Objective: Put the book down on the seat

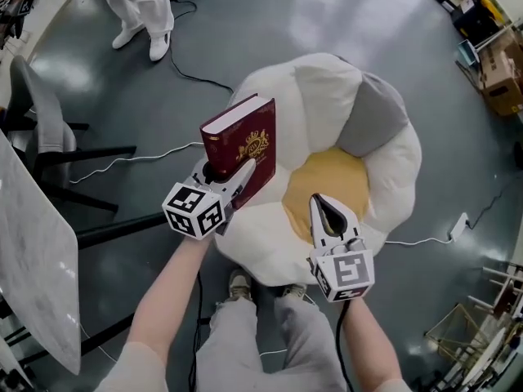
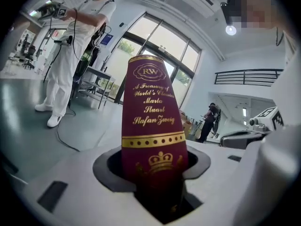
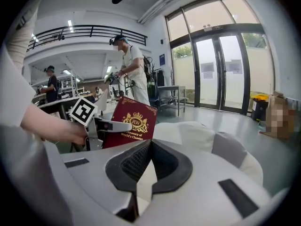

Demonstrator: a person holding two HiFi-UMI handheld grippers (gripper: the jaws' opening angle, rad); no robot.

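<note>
A dark red hardback book (image 1: 245,149) with gold print stands upright in my left gripper (image 1: 231,172), which is shut on its lower part, above the left edge of the seat. The seat (image 1: 384,178) is a cream flower-shaped cushion with a yellow centre and one grey petal. In the left gripper view the book's spine (image 2: 153,126) rises from between the jaws. My right gripper (image 1: 320,207) hovers over the seat's yellow centre, shut with nothing in it. The right gripper view shows the book (image 3: 129,126), the left gripper (image 3: 101,125) and the seat (image 3: 202,135) beyond its closed jaws.
A person in white overalls (image 1: 139,11) stands at the far left. A chair (image 1: 45,129) and a pale slab (image 1: 33,268) are at my left. Cables (image 1: 131,158) run over the grey floor. Cardboard boxes (image 1: 498,80) and a wire rack (image 1: 474,333) stand at right.
</note>
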